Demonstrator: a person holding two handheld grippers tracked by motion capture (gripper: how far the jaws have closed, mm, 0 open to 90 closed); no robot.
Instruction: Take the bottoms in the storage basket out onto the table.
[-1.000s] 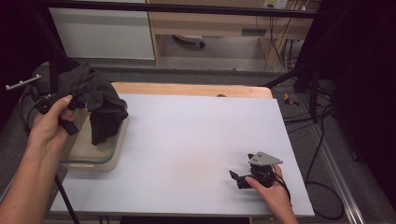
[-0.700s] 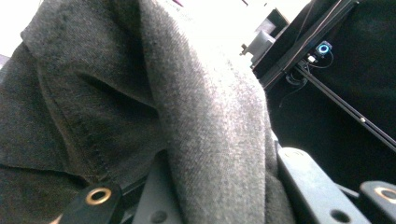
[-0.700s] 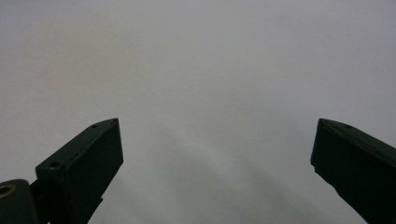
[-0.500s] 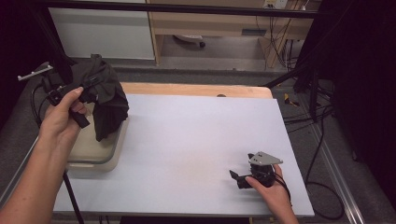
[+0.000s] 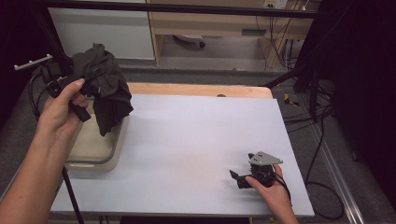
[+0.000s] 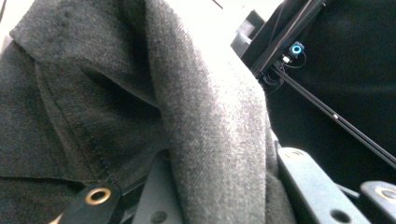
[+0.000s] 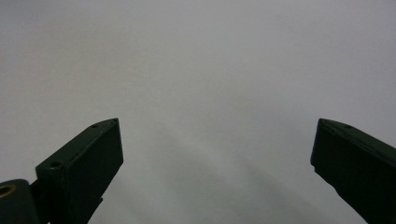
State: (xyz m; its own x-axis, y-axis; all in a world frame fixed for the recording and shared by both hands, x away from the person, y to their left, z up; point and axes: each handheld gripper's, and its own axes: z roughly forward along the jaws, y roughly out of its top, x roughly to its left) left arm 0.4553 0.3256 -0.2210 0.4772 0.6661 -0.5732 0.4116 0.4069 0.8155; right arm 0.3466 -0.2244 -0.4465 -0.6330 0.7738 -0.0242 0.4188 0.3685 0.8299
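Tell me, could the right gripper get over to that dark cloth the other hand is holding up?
Probably yes. The right gripper rests open on the bare table, with nothing standing between it and the dark cloth, which the left gripper holds above the bin.

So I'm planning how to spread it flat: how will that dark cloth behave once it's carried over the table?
The dark cloth probably stays floppy: it hangs in loose folds below the left gripper, above the tub. It looks light. The knit surface likely resists slipping.
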